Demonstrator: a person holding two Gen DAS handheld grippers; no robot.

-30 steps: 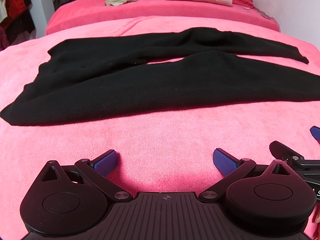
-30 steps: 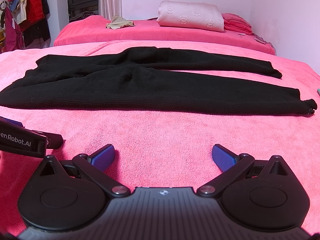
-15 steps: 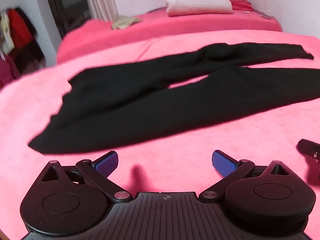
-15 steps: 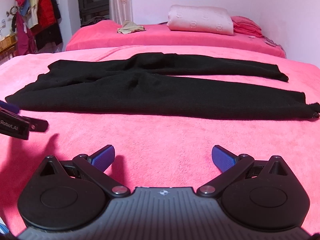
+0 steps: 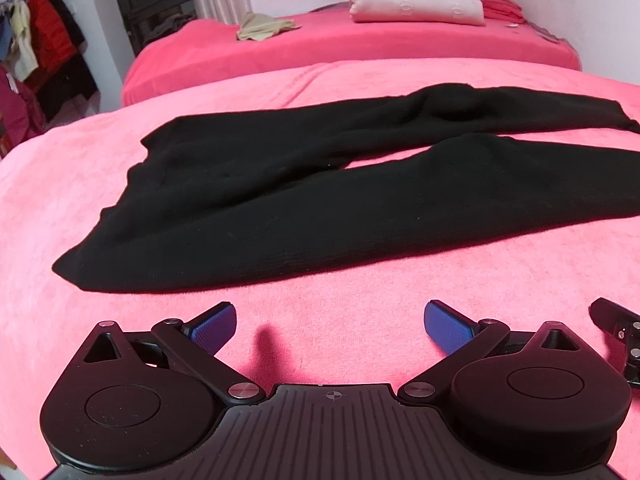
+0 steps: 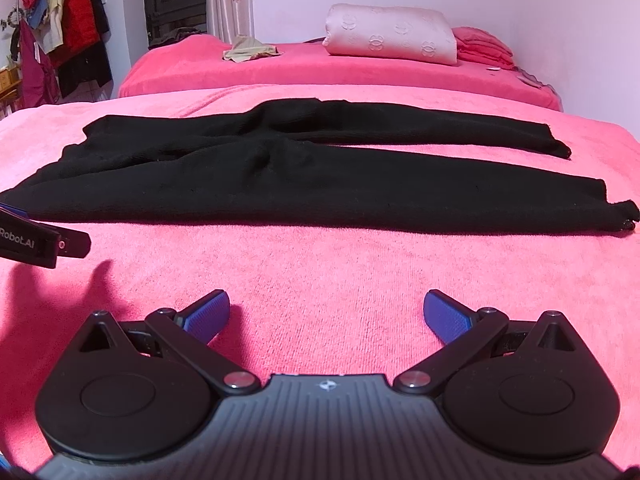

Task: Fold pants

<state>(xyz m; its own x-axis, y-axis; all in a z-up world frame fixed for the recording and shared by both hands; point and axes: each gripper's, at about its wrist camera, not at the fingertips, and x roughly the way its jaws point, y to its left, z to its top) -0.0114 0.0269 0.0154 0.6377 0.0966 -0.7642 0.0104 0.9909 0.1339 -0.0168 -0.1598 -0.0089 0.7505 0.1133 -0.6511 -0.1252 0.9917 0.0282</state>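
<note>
Black pants point(image 6: 304, 184) lie flat; left gripper point(image 6: 40, 240) apparently reads "Robot.AI".

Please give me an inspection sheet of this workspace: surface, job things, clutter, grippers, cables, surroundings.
Surface: pink blanket over the bed, mostly smooth.
Job's things: black pants lying flat, unfolded, legs slightly apart.
Clutter: nothing seen on the near bed.
Grippers: left gripper open, empty; right gripper open, empty; both short of the pants.
Cables: nothing seen.
Surroundings: second bed with pillow and beige cloth; hanging clothes.
</note>
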